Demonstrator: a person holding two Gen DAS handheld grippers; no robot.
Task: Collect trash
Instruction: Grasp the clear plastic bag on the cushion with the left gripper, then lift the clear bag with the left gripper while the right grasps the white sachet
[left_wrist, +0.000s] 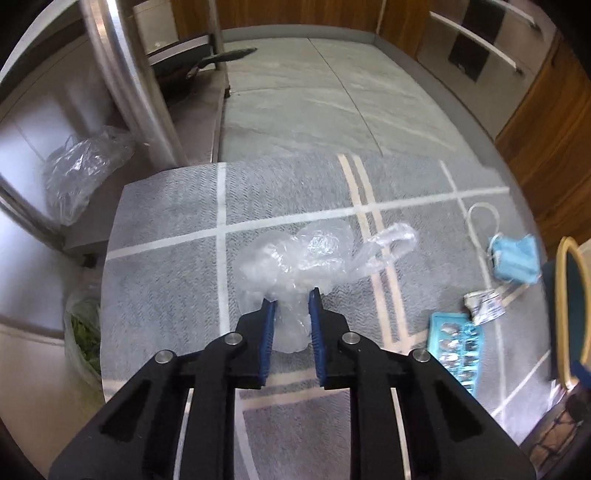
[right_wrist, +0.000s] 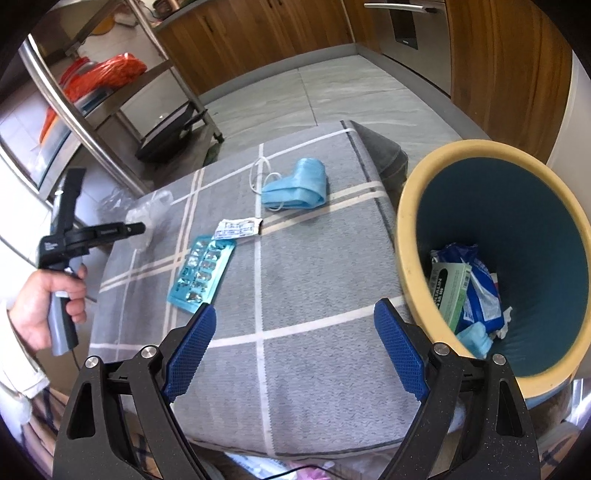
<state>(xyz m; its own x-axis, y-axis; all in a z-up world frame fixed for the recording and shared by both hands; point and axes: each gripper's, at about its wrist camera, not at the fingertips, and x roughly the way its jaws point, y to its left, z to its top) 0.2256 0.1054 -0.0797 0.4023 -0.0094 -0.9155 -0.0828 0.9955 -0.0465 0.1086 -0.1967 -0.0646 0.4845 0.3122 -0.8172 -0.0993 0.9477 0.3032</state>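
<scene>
The left gripper (left_wrist: 291, 299) pinches the clear plastic wrap (left_wrist: 317, 254) on the grey mat (left_wrist: 166, 295). Only the right wrist view shows trash inside the bin (right_wrist: 413, 206) beside that mat, with the right gripper (right_wrist: 295, 317) spread wide and empty.

Crumpled clear plastic bag (left_wrist: 314, 254) near grey checked mat's (right_wrist: 314, 277) left edge, blue face mask (right_wrist: 295, 186) toward far edge, blister pack (right_wrist: 201, 275) and paper wrapper (right_wrist: 238, 227) between, yellow-rimmed bin (right_wrist: 406, 229) beside right edge.

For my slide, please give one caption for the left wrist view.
Left hand-held gripper shut on clear plastic bag on grey mat.

Black claw (right_wrist: 295, 314) arms with blue textured pads (right_wrist: 190, 345), silver rivets, white sleeve (right_wrist: 22, 373).
</scene>
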